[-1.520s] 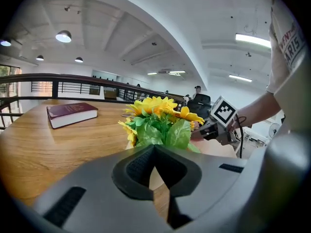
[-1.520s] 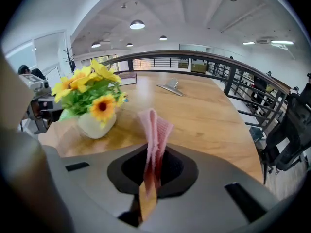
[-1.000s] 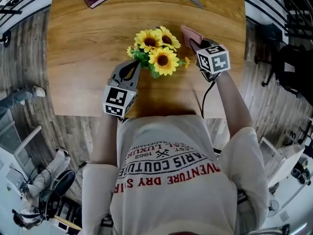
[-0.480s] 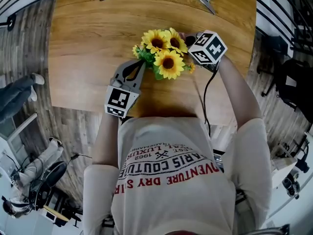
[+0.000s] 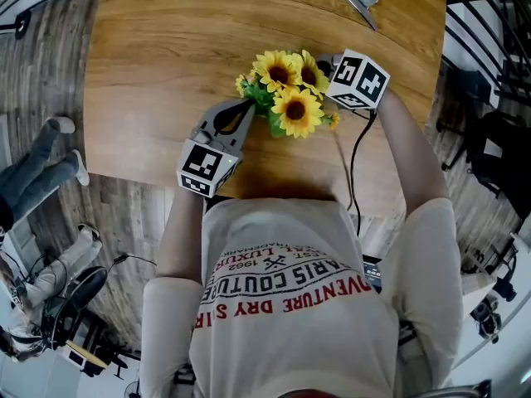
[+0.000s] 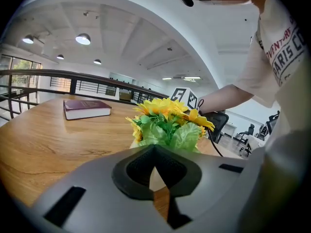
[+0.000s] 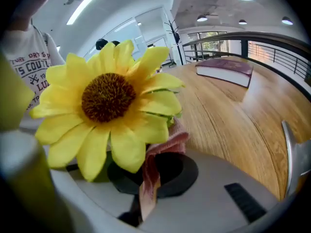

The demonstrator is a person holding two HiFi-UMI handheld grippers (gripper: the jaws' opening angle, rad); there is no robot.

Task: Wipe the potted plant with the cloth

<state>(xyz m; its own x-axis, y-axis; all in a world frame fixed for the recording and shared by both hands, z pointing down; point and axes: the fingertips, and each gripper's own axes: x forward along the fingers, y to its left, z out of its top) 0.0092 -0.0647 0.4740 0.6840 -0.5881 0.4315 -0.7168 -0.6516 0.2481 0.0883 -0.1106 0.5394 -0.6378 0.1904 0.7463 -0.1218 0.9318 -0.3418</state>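
While the right gripper (image 7: 148,178) pinches the pink cloth (image 7: 170,139) against the lower petals of a sunflower (image 7: 109,98), the left gripper (image 6: 154,152), jaws closed empty, faces the pot (image 6: 156,178) from opposite.

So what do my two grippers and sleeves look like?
The left gripper and right gripper are grey plastic with black-padded tongs, each topped by a white cube of black square markers. A black cable trails from the right one. Short sleeves belong to a pale T-shirt with red and dark lettering.
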